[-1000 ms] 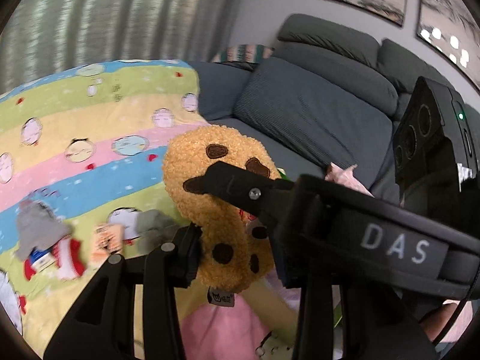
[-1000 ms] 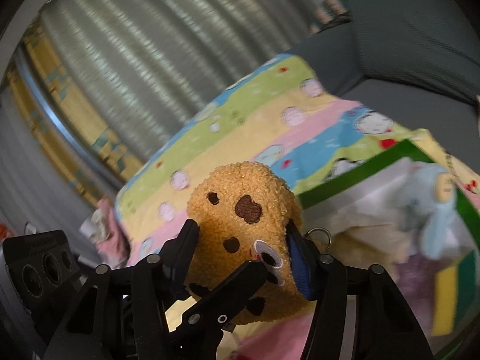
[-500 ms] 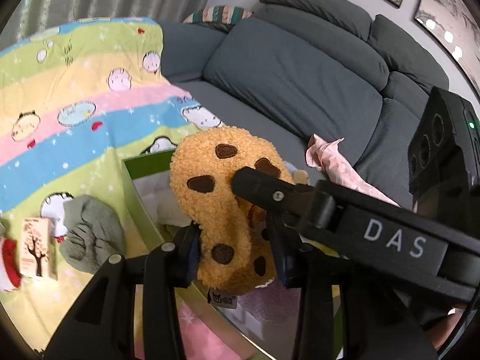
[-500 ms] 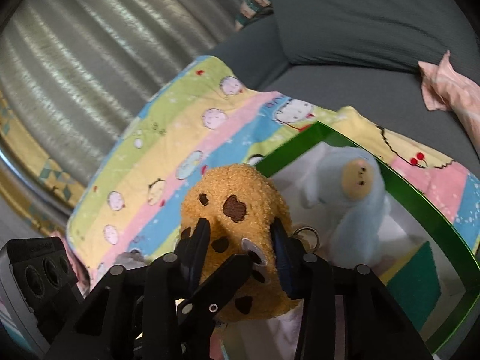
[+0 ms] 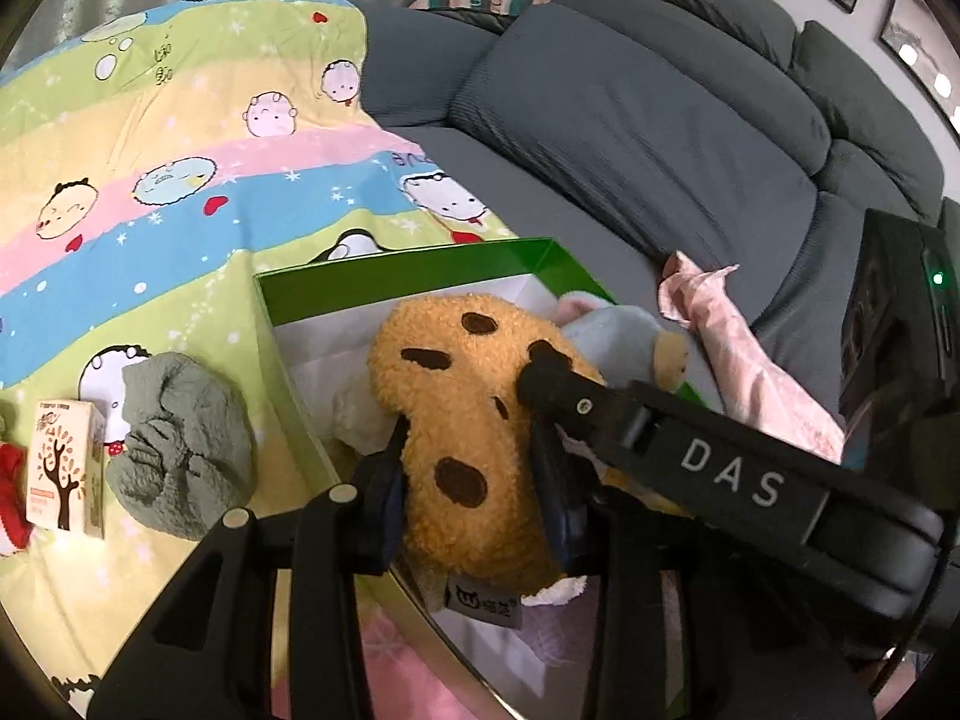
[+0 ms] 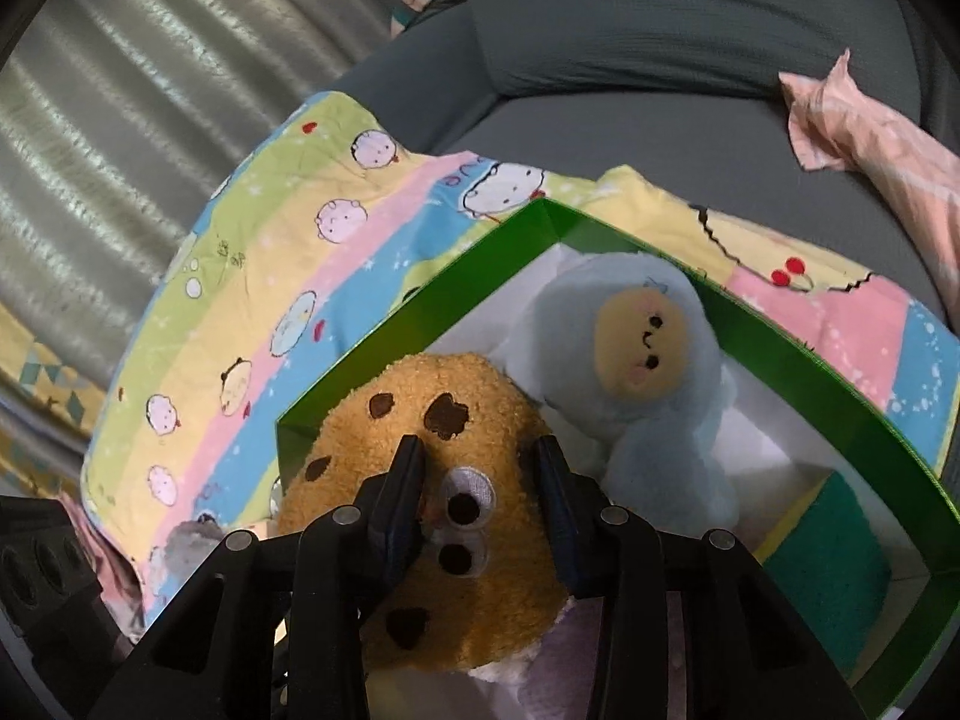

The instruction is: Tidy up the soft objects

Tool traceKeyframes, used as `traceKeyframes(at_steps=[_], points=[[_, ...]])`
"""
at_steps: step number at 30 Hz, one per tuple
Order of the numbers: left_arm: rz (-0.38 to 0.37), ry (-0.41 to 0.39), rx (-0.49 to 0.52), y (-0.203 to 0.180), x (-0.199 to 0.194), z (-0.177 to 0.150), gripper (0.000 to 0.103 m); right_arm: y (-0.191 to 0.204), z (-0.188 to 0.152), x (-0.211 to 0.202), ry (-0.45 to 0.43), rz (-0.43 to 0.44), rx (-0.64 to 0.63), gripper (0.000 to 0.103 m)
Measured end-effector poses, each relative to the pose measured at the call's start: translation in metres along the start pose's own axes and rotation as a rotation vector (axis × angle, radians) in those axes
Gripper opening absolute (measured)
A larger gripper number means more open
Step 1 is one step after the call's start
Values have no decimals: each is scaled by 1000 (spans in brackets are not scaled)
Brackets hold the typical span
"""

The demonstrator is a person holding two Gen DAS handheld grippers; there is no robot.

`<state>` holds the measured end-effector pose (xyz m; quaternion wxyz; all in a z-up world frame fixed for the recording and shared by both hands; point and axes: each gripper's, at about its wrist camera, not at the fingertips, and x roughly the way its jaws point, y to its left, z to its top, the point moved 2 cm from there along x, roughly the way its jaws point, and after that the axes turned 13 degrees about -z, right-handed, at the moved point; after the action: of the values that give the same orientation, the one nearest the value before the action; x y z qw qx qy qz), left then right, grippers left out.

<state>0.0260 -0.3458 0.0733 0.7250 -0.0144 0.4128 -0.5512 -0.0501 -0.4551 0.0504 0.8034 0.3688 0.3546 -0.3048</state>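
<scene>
Since the earlier frames, the fuzzy orange cookie-shaped plush with dark brown spots [image 5: 474, 420] had been carried from above the striped cartoon-print blanket [image 5: 180, 180] to a position over the open green-walled cardboard box [image 6: 798, 354], and the box's white interior had come into fuller view. The plush was seen pinched on both sides: the left gripper [image 5: 468, 480] was closed narrowly about its lower body, and the right gripper [image 6: 480, 492] was clamped on it near the googly eyes, so that the toy was squeezed between each pair of fingers. A pale blue plush doll with a tan face [image 6: 648, 372] was already lying inside the box, just beside the cookie plush, and a green sponge-like block [image 6: 834, 564] was lying in the near corner. A crumpled grey knitted cloth [image 5: 180, 444] and a small printed carton [image 5: 63, 474] were left on the blanket outside the box, and a pink cloth [image 5: 744, 348] was lying on the grey sofa [image 5: 630, 120]. It was judged that the placing would be best done by lowering the plush into the free white space beside the doll, keeping it clear of the green wall, and releasing both grips only once the toy was resting inside.
</scene>
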Motion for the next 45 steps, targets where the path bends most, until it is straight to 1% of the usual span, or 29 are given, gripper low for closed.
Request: traceKeyframes(at_steps=[4,5,7,9,11,13,15,17,19,21,24,27,30,34,36,39,42,44,45], points=[[26,7,1,3,1,0,38,-1,0,0,1,3,9,41],[29,11,4,2,0,0,40,-2,0,-2,-4,6,11,41],[37,13,14,0,-6,0,46,-3,2,-3,-18,4,10,41],[51,1,26,-2,-16,1,58,-3,2,-8,-35,-4,6,41],[59,-26,32,-2,-28,2,67,-2,2,-16,-64,-6,-2,41],[67,-71,30,0,-44,1,69,1,2,-25,-76,-23,-7,48],[85,-101,10,5,-58,-1,77,3,1,-34,-104,-27,-4,75],[94,-117,-20,13,-72,-5,78,8,0,-45,-154,-3,-11,81],[110,-137,-57,22,-88,-9,82,15,-2,-55,-175,28,-29,81],[125,-159,-88,30,-105,-15,89,22,-4,-60,-181,66,-42,82],[168,-189,-122,46,-132,-28,89,35,-7,-65,-177,145,-65,86],[240,-206,-160,66,-160,-50,89,43,-12,-67,-172,179,-75,88],[344,-229,-251,96,-192,-79,89,54,-17,-67,-158,195,-93,90],[439,-257,-385,134,-228,-120,89,76,-29,-63,-135,237,-144,94],[469,-277,-444,149,-240,-136,89,90,-37,-61,-123,249,-178,94],[490,-318,-552,178,-260,-161,89,121,-56,-50,-81,252,-267,94],[495,-360,-668,197,-274,-174,89,154,-79,-39,-31,253,-351,94],[498,-382,-710,197,-283,-176,89,171,-94,-31,6,251,-389,94],[500,-394,-710,195,-286,-174,89,183,-103,-27,26,255,-420,94]])
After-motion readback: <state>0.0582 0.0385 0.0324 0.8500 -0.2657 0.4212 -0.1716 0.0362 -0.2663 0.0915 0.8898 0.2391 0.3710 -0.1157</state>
